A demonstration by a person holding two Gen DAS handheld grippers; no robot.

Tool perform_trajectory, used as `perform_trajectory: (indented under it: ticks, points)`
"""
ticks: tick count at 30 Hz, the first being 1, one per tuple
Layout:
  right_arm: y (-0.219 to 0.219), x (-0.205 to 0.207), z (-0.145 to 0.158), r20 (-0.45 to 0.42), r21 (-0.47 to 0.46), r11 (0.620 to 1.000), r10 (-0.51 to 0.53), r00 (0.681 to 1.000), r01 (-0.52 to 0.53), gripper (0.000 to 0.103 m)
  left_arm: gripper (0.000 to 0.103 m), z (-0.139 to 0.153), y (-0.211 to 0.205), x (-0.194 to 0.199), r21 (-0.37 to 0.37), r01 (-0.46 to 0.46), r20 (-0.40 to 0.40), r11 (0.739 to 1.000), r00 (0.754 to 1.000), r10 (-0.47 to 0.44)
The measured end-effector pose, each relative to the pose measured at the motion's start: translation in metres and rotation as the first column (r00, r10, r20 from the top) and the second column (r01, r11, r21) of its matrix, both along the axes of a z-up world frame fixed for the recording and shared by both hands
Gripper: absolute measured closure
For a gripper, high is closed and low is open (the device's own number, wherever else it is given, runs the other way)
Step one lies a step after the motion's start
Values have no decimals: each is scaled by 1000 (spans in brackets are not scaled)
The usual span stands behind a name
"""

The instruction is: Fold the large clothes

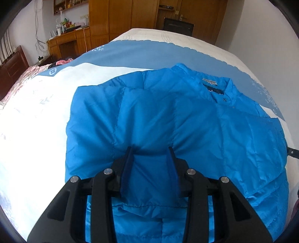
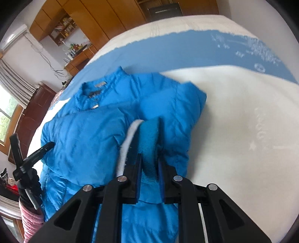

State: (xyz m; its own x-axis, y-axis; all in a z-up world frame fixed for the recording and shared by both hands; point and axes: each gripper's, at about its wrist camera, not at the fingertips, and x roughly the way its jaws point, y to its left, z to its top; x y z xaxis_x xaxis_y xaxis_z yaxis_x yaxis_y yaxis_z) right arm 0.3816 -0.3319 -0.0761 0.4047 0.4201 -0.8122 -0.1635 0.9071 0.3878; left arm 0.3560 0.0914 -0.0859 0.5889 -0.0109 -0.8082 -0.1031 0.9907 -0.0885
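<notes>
Both cameras sit just behind their own claw, looking forward along the fingers and steeply down, close over the blue jacket (image 1: 168, 115) on the bed (image 1: 37, 115). The left wrist view faces its collar squarely toward the wardrobe (image 1: 119, 16); the right wrist view is tilted. Both share jacket (image 2: 89, 134), bed (image 2: 243, 115) and wardrobe (image 2: 104, 20).

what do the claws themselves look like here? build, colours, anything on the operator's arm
Both the left claw and the right claw are matte black plastic linkages with triangular cut-outs and round silver pivot pins. The fingers carry dark blue pads. In the right wrist view the operator wears a black glove and a pink ribbed sleeve.
</notes>
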Motion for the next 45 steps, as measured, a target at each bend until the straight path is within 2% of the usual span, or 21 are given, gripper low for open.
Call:
perform_trajectory:
  ticks: [5,7,10,13,15,17,22,23,26,28,30,32,34,36,39,42,45]
  points:
    - [5,-10,5,25,-58,998,8,1000,-6,83,67,1,2,-5,-7,-6,-2,1000,1000,6]
    - [3,-19,21,72,-93,995,-18,997,25,78,67,12,4,-9,-28,-19,0,999,1000,19]
    - [3,-31,54,202,-146,986,-55,978,86,77,67,34,-6,-17,-36,-4,60,999,998,7]
    - [25,-27,65,220,-121,991,-32,975,60,77,67,42,-31,-8,-40,19,62,999,998,-16]
    - [48,-21,60,228,-132,990,-12,974,43,77,67,38,-47,2,-30,34,50,999,998,-33]
    - [67,-13,48,217,-150,988,-1,976,34,77,67,29,-65,13,11,50,39,999,998,-51]
    - [88,-5,12,179,-203,979,23,984,14,77,66,-1,-77,25,54,79,5,995,997,-79]
    - [90,-6,4,178,-216,976,33,984,7,77,66,-6,-75,25,53,103,7,993,995,-104]
    - [98,-13,-10,209,-262,965,48,977,8,77,66,-15,-66,25,-13,118,0,993,993,-118]
    - [104,-15,-11,224,-304,953,56,973,15,77,66,-16,-66,24,-11,120,5,993,993,-120]
    - [103,-14,-10,218,-291,957,45,975,21,77,66,-14,-69,24,20,118,3,993,993,-118]
    - [94,-16,-1,215,-231,973,27,976,24,77,68,-3,-70,18,43,86,10,995,996,-87]
    - [91,-26,15,261,-197,980,35,965,17,77,68,14,-73,4,50,86,66,995,994,-90]
    - [93,-31,23,282,-199,980,44,958,13,77,67,22,-81,-8,103,94,88,990,991,-103]
    - [102,-30,14,217,-168,985,84,973,-48,77,67,13,-89,-13,112,130,50,985,989,-136]
    - [111,-25,-8,179,-225,973,98,979,-56,80,65,-7,-90,-7,118,138,9,983,990,-140]
    - [112,-25,-13,173,-228,972,97,980,-56,80,65,-14,-86,-2,93,141,-4,986,990,-141]
